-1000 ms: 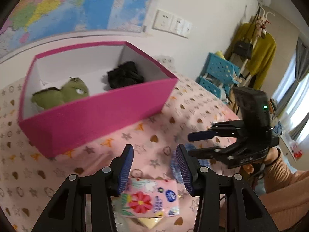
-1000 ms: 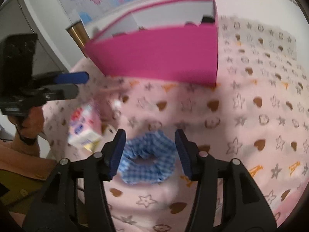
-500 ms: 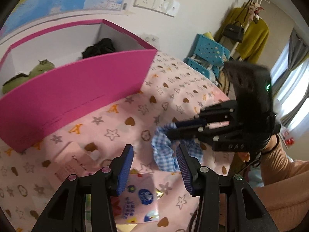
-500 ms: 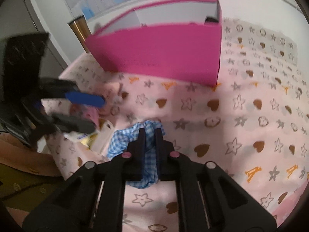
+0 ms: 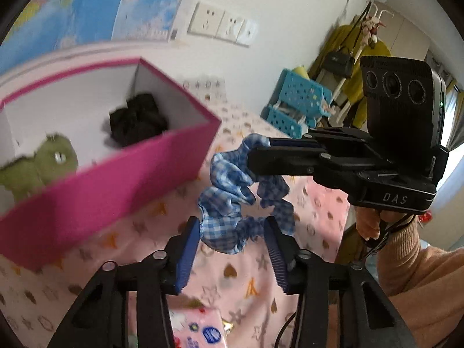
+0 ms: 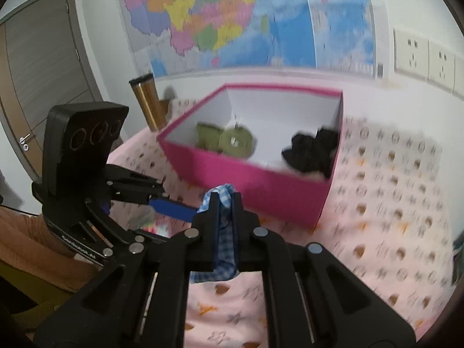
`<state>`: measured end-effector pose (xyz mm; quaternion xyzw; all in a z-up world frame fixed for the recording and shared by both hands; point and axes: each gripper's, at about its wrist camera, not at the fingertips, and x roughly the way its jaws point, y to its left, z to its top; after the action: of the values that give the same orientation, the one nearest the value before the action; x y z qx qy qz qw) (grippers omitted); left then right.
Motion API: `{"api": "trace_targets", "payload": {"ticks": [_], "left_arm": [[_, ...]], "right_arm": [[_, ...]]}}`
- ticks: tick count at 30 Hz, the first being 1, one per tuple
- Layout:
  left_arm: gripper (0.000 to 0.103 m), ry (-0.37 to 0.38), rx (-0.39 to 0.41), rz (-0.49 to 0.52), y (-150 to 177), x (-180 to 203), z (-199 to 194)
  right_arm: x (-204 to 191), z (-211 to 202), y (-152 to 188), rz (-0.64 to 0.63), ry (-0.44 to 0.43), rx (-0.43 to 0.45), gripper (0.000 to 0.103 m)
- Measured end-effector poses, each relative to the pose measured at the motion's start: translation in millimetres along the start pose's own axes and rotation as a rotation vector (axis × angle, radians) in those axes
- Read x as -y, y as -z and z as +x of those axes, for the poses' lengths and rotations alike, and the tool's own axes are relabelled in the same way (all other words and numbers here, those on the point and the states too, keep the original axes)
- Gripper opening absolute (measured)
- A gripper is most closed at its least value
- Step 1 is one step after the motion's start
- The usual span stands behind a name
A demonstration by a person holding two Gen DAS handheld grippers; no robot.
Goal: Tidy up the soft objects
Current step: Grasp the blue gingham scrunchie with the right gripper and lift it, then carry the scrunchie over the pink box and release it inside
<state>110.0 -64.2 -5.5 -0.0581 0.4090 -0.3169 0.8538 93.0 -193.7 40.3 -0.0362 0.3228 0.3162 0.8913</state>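
A: From the left, what is there?

B: The pink box (image 6: 255,191) stands on the star-printed cloth (image 6: 391,203). Inside lie a green plush toy (image 6: 229,142) at the left and a black soft item (image 6: 313,150) at the right corner.

A: And the left gripper (image 5: 232,249)?

B: Its jaws stand apart and hold nothing. The lower loop of the blue checked scrunchie (image 5: 235,200) hangs between them. A flowered tissue pack (image 5: 200,330) lies under it on the cloth.

A: Who holds the scrunchie?

B: The right gripper (image 6: 223,203) is closed on its upper part, in the air, in front of the box, near its right corner.

A: Which step is this?

B: It looks like the carry to the box. The next move probably asks to bring the scrunchie over the rim, above the free floor between the toy and the black item, and only then release.
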Motion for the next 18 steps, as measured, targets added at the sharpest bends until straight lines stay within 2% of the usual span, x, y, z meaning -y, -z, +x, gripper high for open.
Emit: {"api": "trace_targets", "payload": {"ticks": [6, 18], "left_arm": [[0.038, -0.043, 0.048, 0.015, -31.7, -4.8, -8.8], [0.037, -0.182, 0.065, -0.032, -95.6, -41.1, 3.6]], "right_arm": [[14.4, 1.1, -34.3, -0.012, 0.014, 0.058, 0.009], [58.6, 40.9, -75.6, 0.034, 0.063, 0.064, 0.009]]}}
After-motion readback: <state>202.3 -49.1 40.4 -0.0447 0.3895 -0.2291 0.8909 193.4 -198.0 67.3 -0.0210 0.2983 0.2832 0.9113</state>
